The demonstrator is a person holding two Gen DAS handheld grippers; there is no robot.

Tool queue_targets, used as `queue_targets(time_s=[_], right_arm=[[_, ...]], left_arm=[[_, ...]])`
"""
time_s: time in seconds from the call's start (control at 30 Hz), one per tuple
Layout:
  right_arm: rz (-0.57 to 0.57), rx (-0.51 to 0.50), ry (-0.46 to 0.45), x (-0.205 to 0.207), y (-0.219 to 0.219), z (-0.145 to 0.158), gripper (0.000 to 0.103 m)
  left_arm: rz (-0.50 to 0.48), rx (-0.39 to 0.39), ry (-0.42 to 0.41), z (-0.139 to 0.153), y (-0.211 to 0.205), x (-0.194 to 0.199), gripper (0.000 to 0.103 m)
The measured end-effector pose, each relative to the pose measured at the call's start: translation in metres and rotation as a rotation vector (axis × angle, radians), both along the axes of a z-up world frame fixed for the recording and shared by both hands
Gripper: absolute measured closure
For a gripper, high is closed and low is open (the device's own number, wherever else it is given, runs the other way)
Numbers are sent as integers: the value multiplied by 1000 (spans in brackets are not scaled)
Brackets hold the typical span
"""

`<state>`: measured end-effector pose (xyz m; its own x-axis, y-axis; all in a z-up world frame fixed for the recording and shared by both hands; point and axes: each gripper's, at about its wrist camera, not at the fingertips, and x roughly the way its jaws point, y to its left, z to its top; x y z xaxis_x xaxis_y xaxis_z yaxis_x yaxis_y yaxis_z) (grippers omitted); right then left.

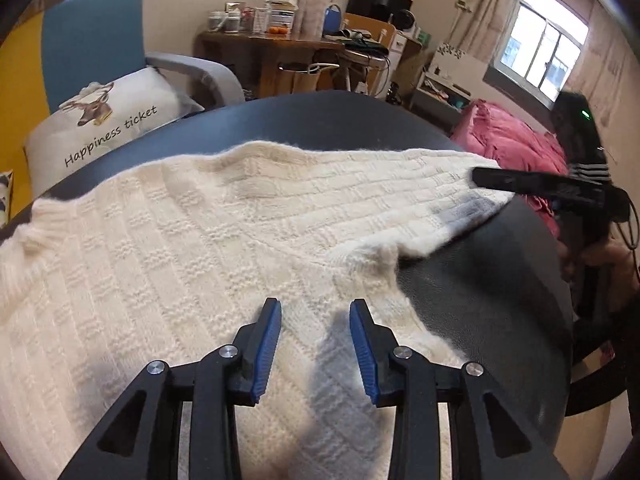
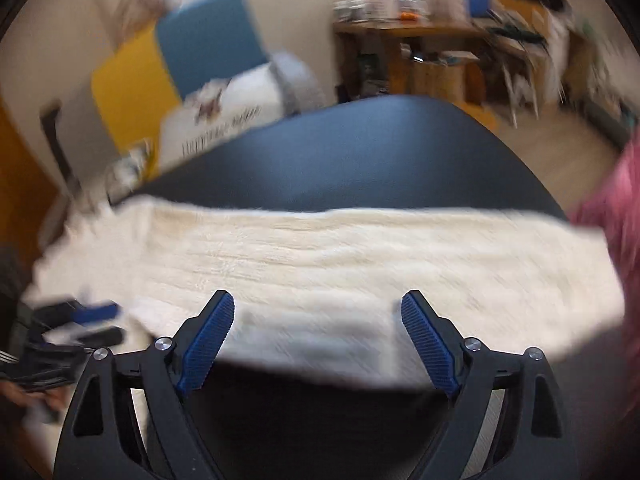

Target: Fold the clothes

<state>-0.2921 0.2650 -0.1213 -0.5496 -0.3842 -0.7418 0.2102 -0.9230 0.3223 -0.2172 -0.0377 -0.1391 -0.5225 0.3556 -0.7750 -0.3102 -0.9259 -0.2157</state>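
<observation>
Across the middle of both frames a cream, chunky cable-knit sweater [image 1: 224,240] lies spread on the dark round table [image 1: 480,320], one sleeve reaching toward the right edge of the left wrist view. It looks soft, thick and floppy, light enough to lift yet prone to sagging and stretching. Both the left claw [image 1: 316,344] and the right claw [image 2: 318,340] stand apart with nothing between the pads. Best holds, I judge: sleeve cuff and hem edge.

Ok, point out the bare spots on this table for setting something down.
Bare table lies beyond the sweater's far edge, and on the right below its sleeve. The rest is covered: the left gripper hangs over the sweater, the right gripper over its near edge.
</observation>
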Motion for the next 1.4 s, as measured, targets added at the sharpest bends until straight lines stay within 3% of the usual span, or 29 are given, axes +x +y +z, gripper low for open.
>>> queue_targets(time_s=[0.1,0.2,0.3,0.43,0.67,0.87,1.2,1.27,1.37,1.4], right_arm=[[-151,-192,-11,19,73,4,15],[-287,-316,-42,29,123,-5,15],[-429,-376,-57,35,157,-16,15],[-519,-462,-39,23,178,-19,15],[-594,-492,-52,4,188,-16,14],[-588,-386,-10,0,178,-14,14],[-562,-387,-10,1,179,-15,14],[-569,-360,-19,1,178,-14,22],[-593,-310,-25,4,178,-15,46],[-606,-317,-40,5,181,-19,73]], left_arm=[[17,27,-7,-3,-6,-6,67],[25,43,-14,-6,-8,-7,67],[24,54,-18,-10,-10,-5,67],[23,60,-21,-11,-9,-6,67],[22,93,-28,-13,-13,-7,67],[22,128,-37,-14,-17,-8,67],[23,142,-41,-15,-17,-9,67],[24,136,-40,-15,-17,-9,67],[23,128,-37,-15,-16,-9,67],[22,124,-36,-15,-15,-9,67]])
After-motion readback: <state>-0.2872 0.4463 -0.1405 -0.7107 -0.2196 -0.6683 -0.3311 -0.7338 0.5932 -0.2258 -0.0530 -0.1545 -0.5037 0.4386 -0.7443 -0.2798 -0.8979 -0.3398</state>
